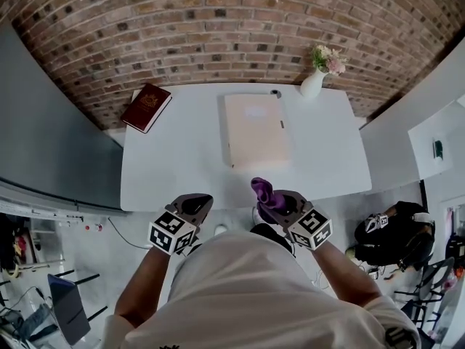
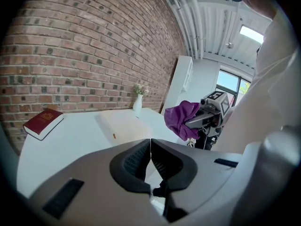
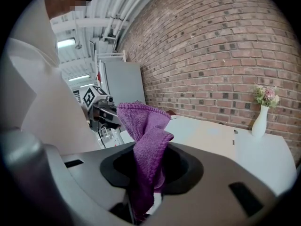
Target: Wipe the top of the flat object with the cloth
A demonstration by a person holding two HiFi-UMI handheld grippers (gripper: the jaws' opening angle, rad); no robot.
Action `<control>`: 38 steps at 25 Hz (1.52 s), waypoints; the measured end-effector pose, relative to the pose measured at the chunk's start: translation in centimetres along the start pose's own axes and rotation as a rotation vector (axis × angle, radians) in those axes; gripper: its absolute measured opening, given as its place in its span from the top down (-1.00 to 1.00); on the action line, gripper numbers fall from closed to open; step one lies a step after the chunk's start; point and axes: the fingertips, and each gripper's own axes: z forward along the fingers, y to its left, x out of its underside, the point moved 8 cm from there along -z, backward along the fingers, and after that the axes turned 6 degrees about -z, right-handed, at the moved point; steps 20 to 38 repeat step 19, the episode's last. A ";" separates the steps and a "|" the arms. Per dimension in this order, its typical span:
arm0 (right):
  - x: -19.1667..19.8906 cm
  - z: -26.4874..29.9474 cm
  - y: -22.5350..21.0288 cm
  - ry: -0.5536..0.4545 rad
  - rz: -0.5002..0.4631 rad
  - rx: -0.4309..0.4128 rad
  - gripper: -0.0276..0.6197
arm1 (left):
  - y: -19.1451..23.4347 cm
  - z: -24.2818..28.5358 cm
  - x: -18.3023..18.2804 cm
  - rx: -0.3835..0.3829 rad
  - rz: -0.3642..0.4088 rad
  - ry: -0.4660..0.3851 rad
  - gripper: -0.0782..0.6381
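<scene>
The flat object (image 1: 254,129) is a cream rectangular panel lying in the middle of the white table (image 1: 182,169); it also shows in the left gripper view (image 2: 120,121) and the right gripper view (image 3: 207,135). A purple cloth (image 1: 263,193) (image 3: 143,140) (image 2: 181,117) sticks up bunched from my right gripper (image 1: 280,206) (image 3: 146,173), which is shut on it just off the table's near edge. My left gripper (image 1: 196,203) (image 2: 150,142) hangs beside it, also short of the table, its jaws shut with nothing between them.
A dark red book (image 1: 146,107) lies at the table's far left corner. A white vase with flowers (image 1: 314,83) stands at the far right corner, against the brick wall. A black bag (image 1: 396,238) sits on the floor to the right.
</scene>
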 end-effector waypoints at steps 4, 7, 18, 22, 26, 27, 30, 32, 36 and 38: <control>0.6 -0.3 -0.1 0.006 0.017 0.004 0.48 | -0.2 0.7 0.1 0.013 0.003 0.015 0.71; 1.3 -0.6 -0.2 0.013 0.028 0.000 0.48 | -0.3 1.4 0.2 0.016 0.002 0.027 0.71; 2.3 -0.9 -3.3 0.010 0.028 -0.016 0.48 | -0.5 4.4 -0.2 0.002 -0.006 0.049 0.71; 2.4 -0.9 -3.7 0.008 0.028 -0.016 0.48 | -0.4 4.8 -0.3 -0.001 -0.005 0.053 0.71; 2.4 -0.9 -3.7 0.008 0.028 -0.016 0.48 | -0.4 4.8 -0.3 -0.001 -0.005 0.053 0.71; 2.4 -0.9 -3.7 0.008 0.028 -0.016 0.48 | -0.4 4.8 -0.3 -0.001 -0.005 0.053 0.71; 2.4 -0.9 -3.7 0.008 0.028 -0.016 0.48 | -0.4 4.8 -0.3 -0.001 -0.005 0.053 0.71; 2.4 -0.9 -3.7 0.008 0.028 -0.016 0.48 | -0.4 4.8 -0.3 -0.001 -0.005 0.053 0.71; 2.4 -0.9 -3.7 0.008 0.028 -0.016 0.48 | -0.4 4.8 -0.3 -0.001 -0.005 0.053 0.71; 2.4 -0.9 -3.7 0.008 0.028 -0.016 0.48 | -0.4 4.8 -0.3 -0.001 -0.005 0.053 0.71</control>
